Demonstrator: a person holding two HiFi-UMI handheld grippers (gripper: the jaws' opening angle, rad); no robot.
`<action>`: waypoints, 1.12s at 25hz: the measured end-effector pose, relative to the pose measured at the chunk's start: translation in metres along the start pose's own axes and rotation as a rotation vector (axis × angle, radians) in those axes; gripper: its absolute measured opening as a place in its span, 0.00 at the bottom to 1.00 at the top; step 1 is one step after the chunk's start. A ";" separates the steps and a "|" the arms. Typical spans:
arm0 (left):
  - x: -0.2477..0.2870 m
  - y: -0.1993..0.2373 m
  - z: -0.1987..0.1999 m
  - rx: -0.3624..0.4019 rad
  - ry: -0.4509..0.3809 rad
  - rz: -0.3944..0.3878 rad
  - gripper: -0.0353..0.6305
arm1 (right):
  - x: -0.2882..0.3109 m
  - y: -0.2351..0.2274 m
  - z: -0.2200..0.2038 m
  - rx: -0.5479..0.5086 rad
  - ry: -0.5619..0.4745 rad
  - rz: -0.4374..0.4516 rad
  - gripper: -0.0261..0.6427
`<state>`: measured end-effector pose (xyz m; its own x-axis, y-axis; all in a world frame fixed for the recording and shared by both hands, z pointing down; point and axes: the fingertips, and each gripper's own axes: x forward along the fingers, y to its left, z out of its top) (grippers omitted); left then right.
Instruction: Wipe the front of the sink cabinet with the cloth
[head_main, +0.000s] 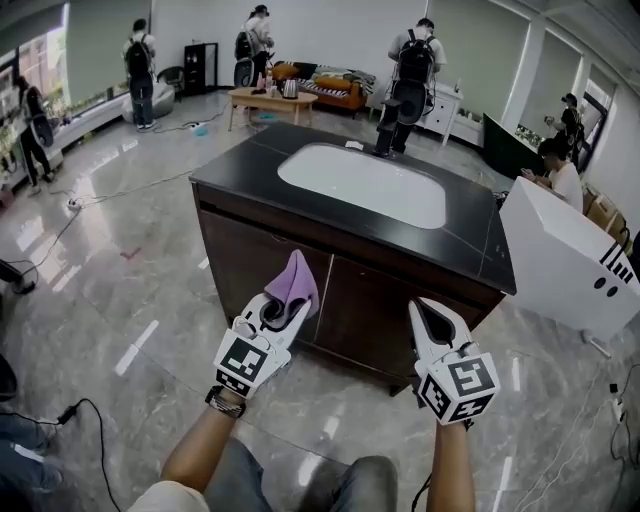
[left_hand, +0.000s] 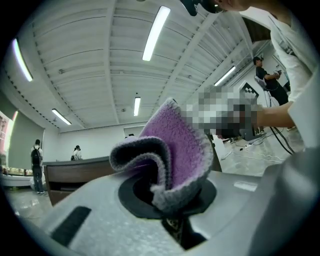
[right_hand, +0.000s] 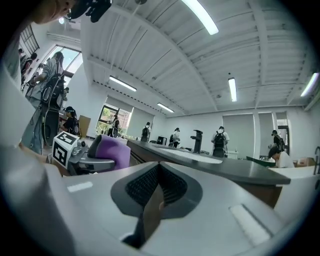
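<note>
Cloth (head_main: 293, 283) sits pinched in the tip of the left gripper (head_main: 284, 306). The jaws squeeze its bottom part, and the rest sticks up out of them. It is held up in front of the dark brown sink cabinet (head_main: 250, 255), on the left door, near the crack between the two doors. The right gripper (head_main: 427, 310) is well off to the side, in front of the right door. Its jaws are pressed together with nothing in them.

The bit of cloth inside the jaws is hidden. From the head view you cannot tell if the cloth touches the door or is only close to it. Both grippers cover parts of the cabinet front.

The cloth is purple and fuzzy, with a grey edge, and it curls over in a soft fold.

On top of the cabinet is a black counter (head_main: 230, 170) with a white sink (head_main: 365, 185) and a dark tap (head_main: 388, 130). The floor (head_main: 130, 280) is shiny grey stone.
</note>
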<state>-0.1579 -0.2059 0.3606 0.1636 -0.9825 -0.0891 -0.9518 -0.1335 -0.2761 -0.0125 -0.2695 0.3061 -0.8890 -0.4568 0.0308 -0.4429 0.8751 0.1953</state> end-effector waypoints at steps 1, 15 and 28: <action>0.001 0.003 0.013 0.000 -0.003 -0.001 0.12 | 0.001 -0.003 0.013 -0.010 -0.005 -0.006 0.05; -0.004 0.066 0.266 -0.007 0.012 0.084 0.12 | -0.004 -0.041 0.251 -0.054 -0.001 0.036 0.05; -0.071 0.099 0.457 -0.025 0.018 0.119 0.12 | -0.051 0.001 0.443 -0.061 0.000 0.078 0.05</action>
<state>-0.1451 -0.0904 -0.0983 0.0447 -0.9937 -0.1023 -0.9705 -0.0189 -0.2405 -0.0191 -0.1750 -0.1298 -0.9205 -0.3878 0.0479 -0.3646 0.8965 0.2519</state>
